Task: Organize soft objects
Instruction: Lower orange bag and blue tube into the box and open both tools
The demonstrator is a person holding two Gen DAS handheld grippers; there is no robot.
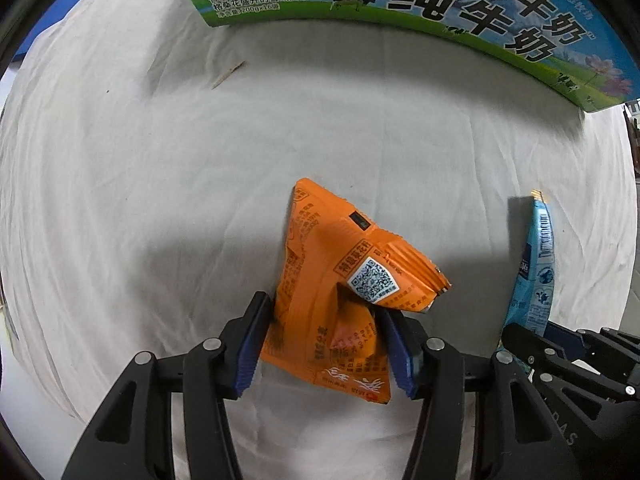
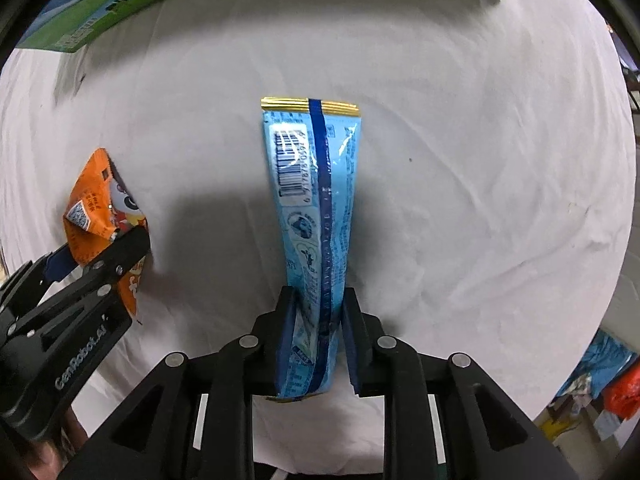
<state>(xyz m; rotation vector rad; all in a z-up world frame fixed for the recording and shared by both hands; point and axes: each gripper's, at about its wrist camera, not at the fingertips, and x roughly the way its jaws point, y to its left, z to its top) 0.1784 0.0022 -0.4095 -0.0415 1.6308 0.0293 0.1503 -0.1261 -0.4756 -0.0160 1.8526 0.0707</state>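
My left gripper (image 1: 324, 340) is shut on an orange snack packet (image 1: 340, 280), crumpled between the blue pads and held above the white cloth. The packet also shows at the left of the right wrist view (image 2: 96, 216). My right gripper (image 2: 318, 340) is shut on the lower end of a long light-blue packet (image 2: 316, 200) with a gold top seal and a barcode, which stands upright. The blue packet shows at the right edge of the left wrist view (image 1: 536, 268).
A white cloth (image 1: 160, 200) covers the table. A green and blue milk carton box (image 1: 440, 8) stands at the far edge; it also shows in the right wrist view (image 2: 120, 4). A small wooden sliver (image 1: 228, 75) lies on the cloth. More packets (image 2: 600, 392) lie off the table at lower right.
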